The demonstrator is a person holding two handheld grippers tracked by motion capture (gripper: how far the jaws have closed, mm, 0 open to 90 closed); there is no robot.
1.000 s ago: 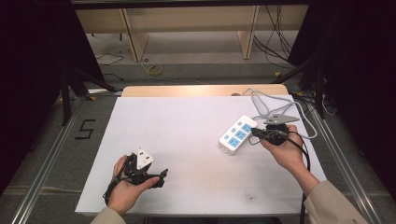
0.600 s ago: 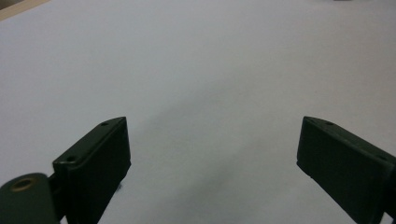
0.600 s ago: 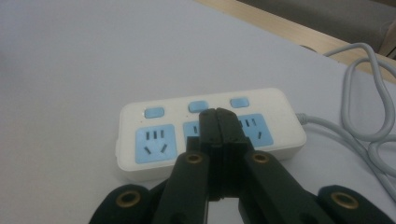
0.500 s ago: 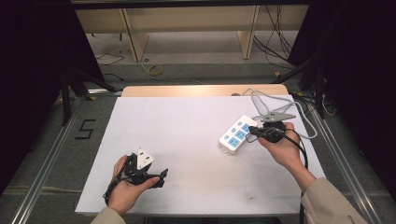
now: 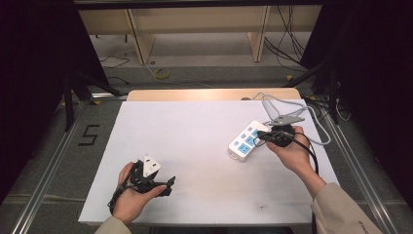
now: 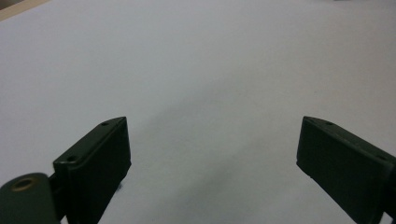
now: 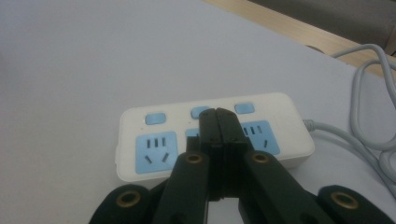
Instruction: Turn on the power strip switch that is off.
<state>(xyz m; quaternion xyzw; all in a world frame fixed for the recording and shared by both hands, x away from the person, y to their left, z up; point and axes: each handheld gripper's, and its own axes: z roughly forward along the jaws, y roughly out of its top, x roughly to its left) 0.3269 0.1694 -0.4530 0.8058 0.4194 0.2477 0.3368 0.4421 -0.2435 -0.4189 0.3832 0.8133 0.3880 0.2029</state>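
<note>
A white power strip (image 7: pixel 212 137) lies near the right edge of the white table (image 5: pixel 195 141), its grey cord (image 7: pixel 369 93) looping behind. The right gripper (image 7: pixel 218 122), jaws clenched on nothing, hovers at the middle blue switch (image 7: pixel 200 112); the left gripper (image 5: pixel 168 185) rests released. The strip looks light, rigid and smooth, best gripped across its narrow sides.

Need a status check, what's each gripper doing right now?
Left gripper: open, holding nothing.
Right gripper: shut, empty, tips over the white plastic power strip with blue sockets.

white sheet (image 5: pixel 195 146) on wooden table (image 5: pixel 195 94) | grey floor (image 5: pixel 58 161) (marked "5" (image 5: pixel 89 135))
</note>
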